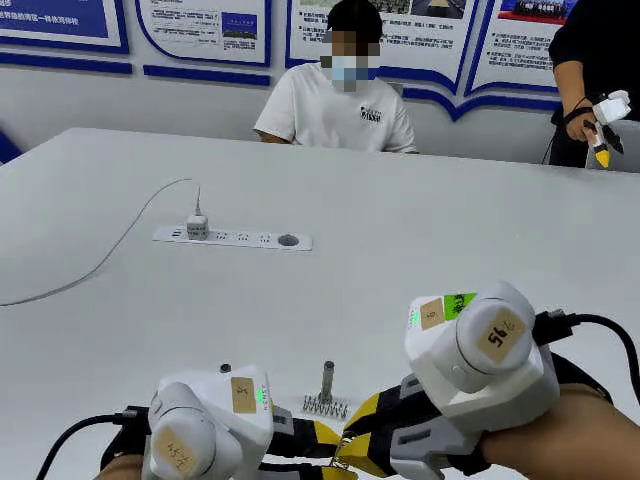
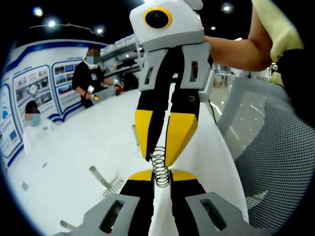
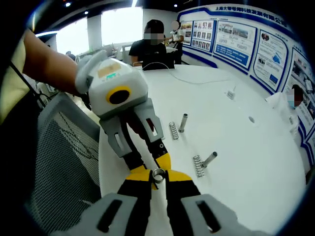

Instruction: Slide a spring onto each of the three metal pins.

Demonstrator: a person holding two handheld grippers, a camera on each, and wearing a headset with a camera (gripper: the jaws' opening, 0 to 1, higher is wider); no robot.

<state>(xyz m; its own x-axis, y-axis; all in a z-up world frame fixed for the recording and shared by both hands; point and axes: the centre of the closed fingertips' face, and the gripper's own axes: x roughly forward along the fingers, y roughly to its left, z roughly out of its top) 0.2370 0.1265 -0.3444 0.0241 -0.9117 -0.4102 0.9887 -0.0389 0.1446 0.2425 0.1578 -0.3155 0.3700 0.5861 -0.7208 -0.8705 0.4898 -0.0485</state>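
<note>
White table (image 1: 420, 220) — power strip (image 1: 232, 238), spring (image 1: 325, 406) beside upright pin (image 1: 326, 380); blue-framed posters (image 1: 205, 30) behind.

Tan sticker (image 1: 500, 335) on right gripper (image 1: 350, 447): handwritten "45". Wall posters (image 1: 210, 25): print too small to read.

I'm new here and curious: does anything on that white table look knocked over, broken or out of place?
Nothing stands out. A pin stands upright, a spring lying beside it; a second spring is pinched between the left gripper and right gripper.
</note>
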